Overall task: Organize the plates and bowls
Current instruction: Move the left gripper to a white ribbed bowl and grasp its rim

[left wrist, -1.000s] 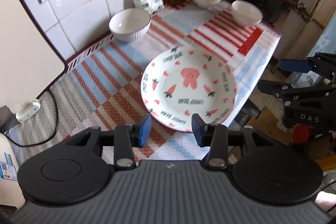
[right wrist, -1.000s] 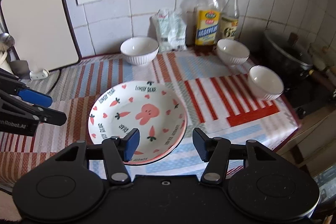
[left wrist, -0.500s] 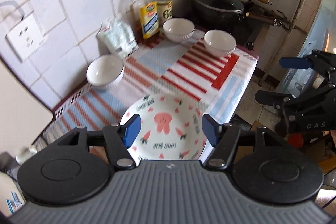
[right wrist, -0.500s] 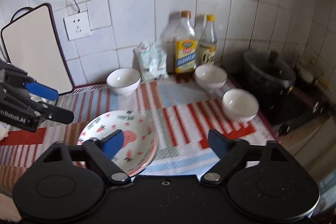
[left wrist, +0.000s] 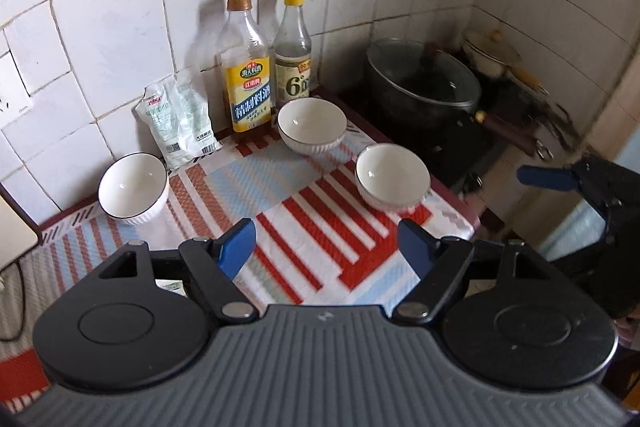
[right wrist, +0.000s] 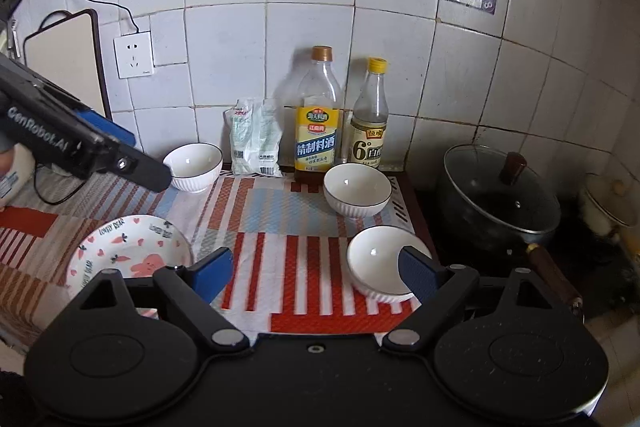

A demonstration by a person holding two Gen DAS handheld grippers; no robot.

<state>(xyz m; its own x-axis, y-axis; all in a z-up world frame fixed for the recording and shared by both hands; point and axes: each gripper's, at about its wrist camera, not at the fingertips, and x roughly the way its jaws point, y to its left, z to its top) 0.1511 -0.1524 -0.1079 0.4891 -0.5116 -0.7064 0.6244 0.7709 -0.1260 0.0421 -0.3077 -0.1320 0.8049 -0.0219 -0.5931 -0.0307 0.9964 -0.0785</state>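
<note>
Both pairs of jaws stand wide with nothing between them: the left gripper [left wrist: 327, 247] is opening over bare striped cloth, and the right gripper [right wrist: 313, 273] holds its blue pads well apart above the same cloth. Just beyond the right gripper's right pad sits the nearest white bowl [right wrist: 374, 261], its near rim partly covered by that pad; in the left wrist view the same bowl [left wrist: 393, 175] lies ahead and slightly right of the jaws, fully visible. A second white bowl [right wrist: 357, 190] stands farther ahead, near the wall, and a third white bowl [right wrist: 193, 166] sits ahead and to the left, its left edge hidden behind the left gripper's arm as it crosses the right wrist view. The carrot-and-rabbit plate [right wrist: 128, 259] lies left of the right gripper's left pad, its near part cut off by the gripper body; in the left wrist view it cannot be made out behind the gripper housing. All of these rest on the striped mat [left wrist: 320, 211] covering the counter. Behind the bowls, against the tiled wall, stand a yellow-labelled bottle [right wrist: 318, 123], a white-labelled bottle [right wrist: 370, 125] and a crumpled plastic packet [right wrist: 256, 143]. To the right of the jaws a dark lidded pot [right wrist: 498, 199] sits on the stove, and the pale pan [right wrist: 608, 203] beyond it is blurred. Far left, a light board [right wrist: 66, 55] leans on the wall beside a socket [right wrist: 134, 54].
</note>
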